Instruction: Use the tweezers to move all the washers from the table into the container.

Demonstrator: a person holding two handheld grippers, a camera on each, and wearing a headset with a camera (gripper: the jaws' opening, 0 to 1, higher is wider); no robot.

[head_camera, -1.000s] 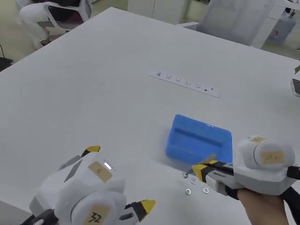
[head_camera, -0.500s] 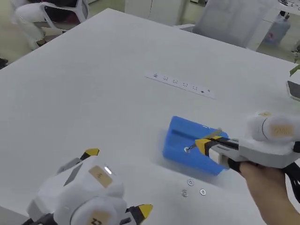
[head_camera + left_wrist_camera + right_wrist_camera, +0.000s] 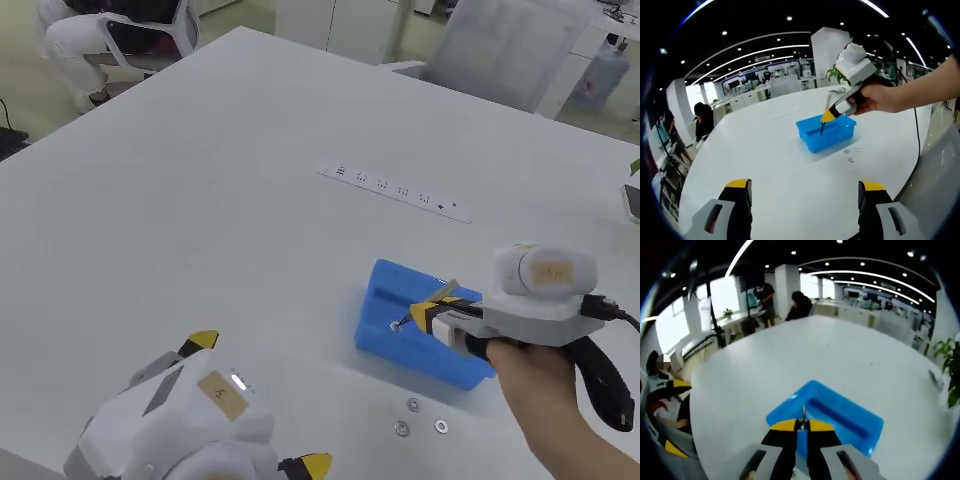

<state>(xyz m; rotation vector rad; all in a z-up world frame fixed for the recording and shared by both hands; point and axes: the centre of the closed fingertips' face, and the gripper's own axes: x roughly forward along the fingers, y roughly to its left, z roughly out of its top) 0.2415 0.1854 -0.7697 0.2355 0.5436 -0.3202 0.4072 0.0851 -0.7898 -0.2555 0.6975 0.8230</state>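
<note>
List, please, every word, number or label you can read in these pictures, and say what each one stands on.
Nothing here reads for certain.
On the left gripper, a tan sticker: dark marks, too blurred to read.
On the right gripper, a tan sticker: too blurred to read.
On the power strip: small dark marks, too small to read.
On the blue container: no text to be seen.

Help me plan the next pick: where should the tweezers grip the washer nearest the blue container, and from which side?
Probably pinch the washer across its ring, one tweezers tip through the hole, coming down from above: it lies flat on the table, so its edge offers little.
</note>
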